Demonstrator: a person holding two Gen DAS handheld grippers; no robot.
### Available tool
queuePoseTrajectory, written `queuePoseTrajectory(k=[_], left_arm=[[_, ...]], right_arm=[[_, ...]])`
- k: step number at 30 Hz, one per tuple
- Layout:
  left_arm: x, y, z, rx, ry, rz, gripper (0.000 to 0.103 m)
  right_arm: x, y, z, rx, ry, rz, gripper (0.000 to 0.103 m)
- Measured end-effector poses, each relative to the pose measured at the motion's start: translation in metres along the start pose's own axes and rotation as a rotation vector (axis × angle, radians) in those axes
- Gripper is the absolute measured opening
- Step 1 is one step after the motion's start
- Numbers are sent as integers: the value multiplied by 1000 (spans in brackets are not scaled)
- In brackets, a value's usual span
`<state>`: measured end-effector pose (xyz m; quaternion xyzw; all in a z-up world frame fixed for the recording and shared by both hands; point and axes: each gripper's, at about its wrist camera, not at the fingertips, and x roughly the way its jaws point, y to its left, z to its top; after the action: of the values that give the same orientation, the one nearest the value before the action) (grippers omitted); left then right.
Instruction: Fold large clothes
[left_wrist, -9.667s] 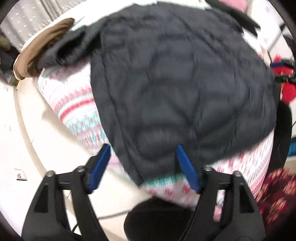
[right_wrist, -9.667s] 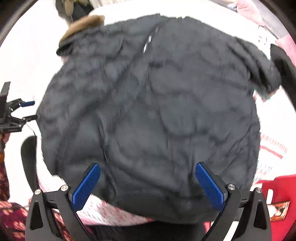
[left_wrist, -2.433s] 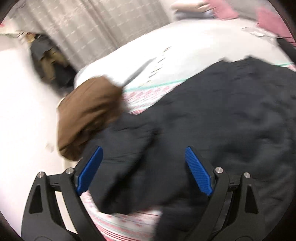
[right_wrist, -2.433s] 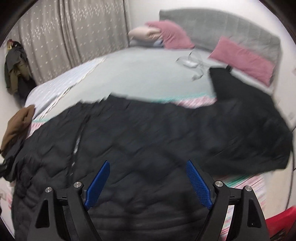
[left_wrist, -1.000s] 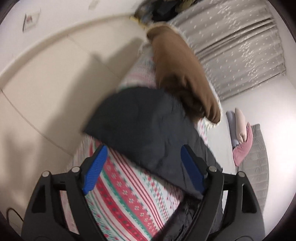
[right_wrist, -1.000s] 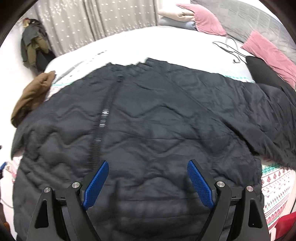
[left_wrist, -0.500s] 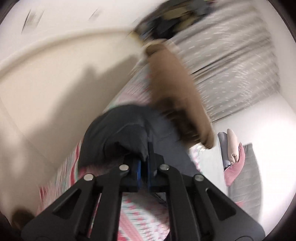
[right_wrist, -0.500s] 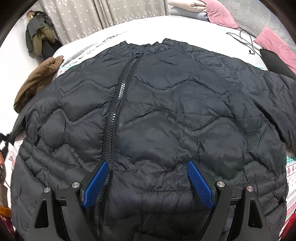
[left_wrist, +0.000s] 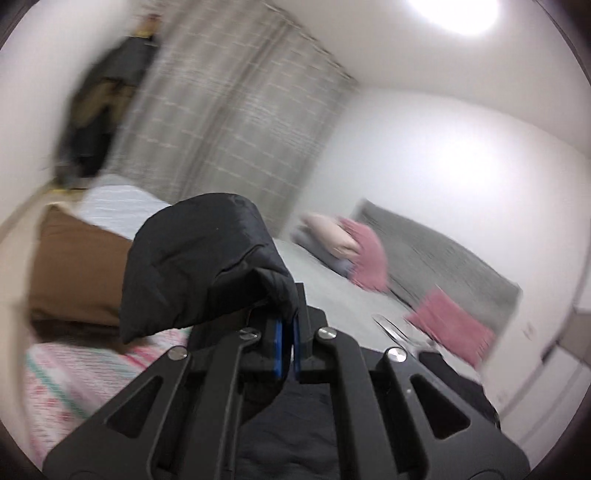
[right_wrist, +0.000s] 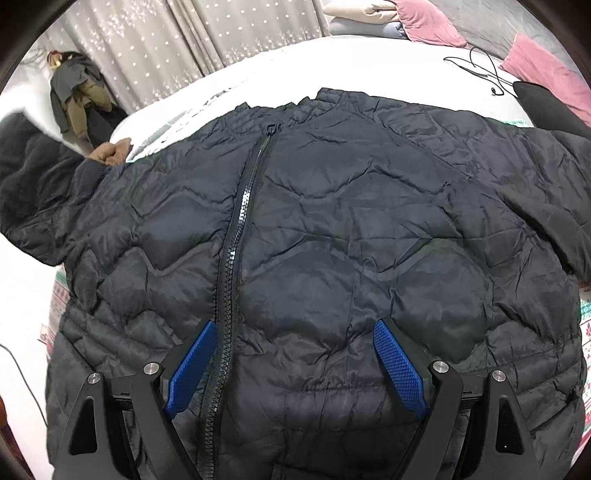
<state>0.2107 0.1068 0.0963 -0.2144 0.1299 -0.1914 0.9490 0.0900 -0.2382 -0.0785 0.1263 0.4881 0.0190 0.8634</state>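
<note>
A black quilted jacket (right_wrist: 332, 240) lies front-up on the bed, its zipper (right_wrist: 236, 236) closed down the middle. My right gripper (right_wrist: 295, 363) is open just above the jacket's lower front, holding nothing. My left gripper (left_wrist: 287, 347) is shut on the jacket's left sleeve cuff (left_wrist: 199, 262) and holds it lifted above the bed. In the right wrist view that sleeve (right_wrist: 29, 177) rises at the far left. The right sleeve (right_wrist: 554, 192) lies spread out to the right.
A brown garment (left_wrist: 74, 266) lies at the bed's left corner, also in the right wrist view (right_wrist: 112, 152). Pink pillows (left_wrist: 365, 258) and a grey headboard (left_wrist: 443, 258) are at the far end. A black cable (right_wrist: 484, 72) lies on the sheet. Clothes hang by the curtain (right_wrist: 79, 96).
My left gripper closed on the sleeve cuff and lifted it up off the bed's edge. My right gripper moved lower over the jacket front and stayed open.
</note>
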Motion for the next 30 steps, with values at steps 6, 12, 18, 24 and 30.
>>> queuePoseTrajectory(k=[6,12,18,24,30], left_arm=[[47,-66,-49,72,202,-143,7],[75,-84,-103,281,488,-167,53],[69,-20,-89,208,518,-124,63],[108,69,-93,166,616,187,69],[136,100,-142,-22,766,176,58]], right_arm=[[-5,-19,5,78,-31,83,88],[-9,-55,10,230,-67,203,88],[-16,-87,13,378,-112,337,88],[-10,-81,36,373,-99,353,88],[35,-65,81,399,-88,316,73]])
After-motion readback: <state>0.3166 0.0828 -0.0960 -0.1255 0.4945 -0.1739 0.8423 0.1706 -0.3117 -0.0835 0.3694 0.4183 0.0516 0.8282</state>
